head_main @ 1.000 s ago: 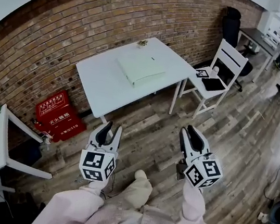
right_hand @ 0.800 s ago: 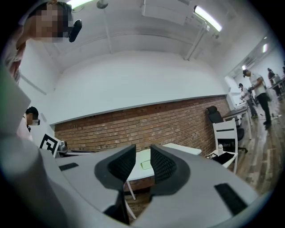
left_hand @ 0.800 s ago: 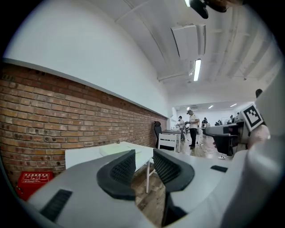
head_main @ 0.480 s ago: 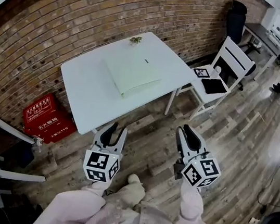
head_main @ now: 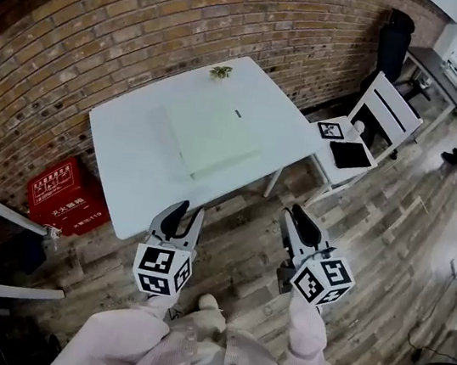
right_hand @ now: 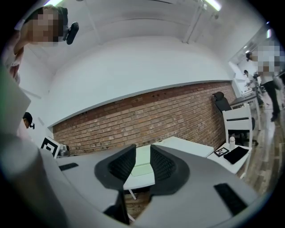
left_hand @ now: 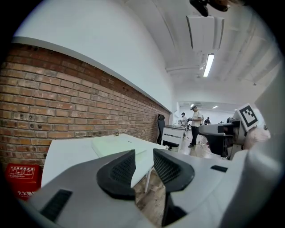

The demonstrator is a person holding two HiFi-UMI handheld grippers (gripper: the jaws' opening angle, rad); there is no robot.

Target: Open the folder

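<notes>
On the white surface (head_main: pixel 120 160) ahead, the pale green folder (head_main: pixel 210 138) lies closed and flat, well apart from my left gripper (head_main: pixel 187 212) and right gripper (head_main: pixel 298 219), both with jaws half open and empty, I think ready for its cover, whose free edge I cannot make out.

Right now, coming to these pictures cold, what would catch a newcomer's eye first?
The pale green folder, lying closed in the middle of the white table in front of the brick wall. Next, the left tongs and right tongs, both open and empty, held over the wooden floor short of the table's near edge. A red box sits on the floor to the table's left.
</notes>
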